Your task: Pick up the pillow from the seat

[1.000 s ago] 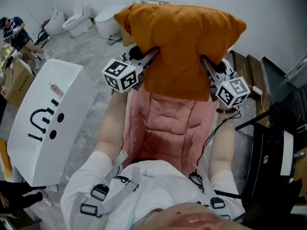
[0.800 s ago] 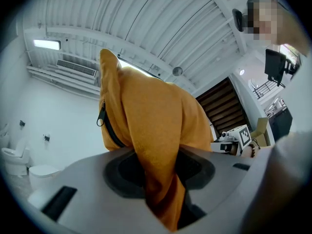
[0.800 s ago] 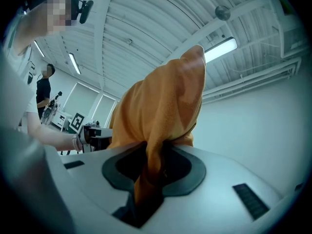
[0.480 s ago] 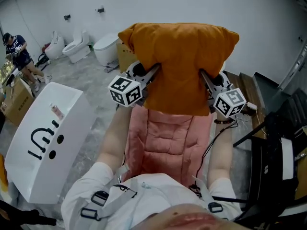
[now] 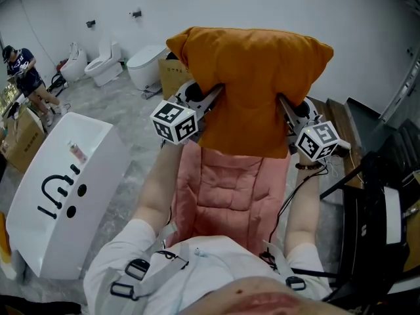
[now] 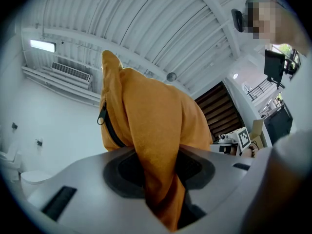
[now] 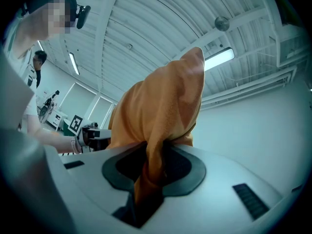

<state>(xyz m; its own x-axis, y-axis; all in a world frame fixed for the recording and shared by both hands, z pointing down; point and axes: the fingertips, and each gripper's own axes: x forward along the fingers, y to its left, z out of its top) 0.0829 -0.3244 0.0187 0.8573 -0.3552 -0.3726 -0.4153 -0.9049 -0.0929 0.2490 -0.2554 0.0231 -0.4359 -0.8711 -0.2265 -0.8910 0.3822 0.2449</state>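
An orange pillow point(image 5: 252, 84) hangs in the air above the pink padded seat point(image 5: 226, 189), clear of it. My left gripper point(image 5: 220, 92) is shut on the pillow's left edge and my right gripper point(image 5: 281, 100) on its right edge. In the left gripper view a fold of the pillow point(image 6: 151, 145) with a black zipper is pinched between the jaws. In the right gripper view another fold of the pillow point(image 7: 156, 130) is squeezed in the jaws, with the rest bulging upward.
A white cabinet with a face drawing point(image 5: 62, 182) stands to the left of the seat. Toilets point(image 5: 105, 25) line the back wall, and a person point(image 5: 23, 71) sits far left. A dark frame point(image 5: 374, 202) and wooden boards point(image 5: 335, 113) are to the right.
Both grippers have raised the pillow higher above the seat and moved it slightly right; the grip on both edges is unchanged.
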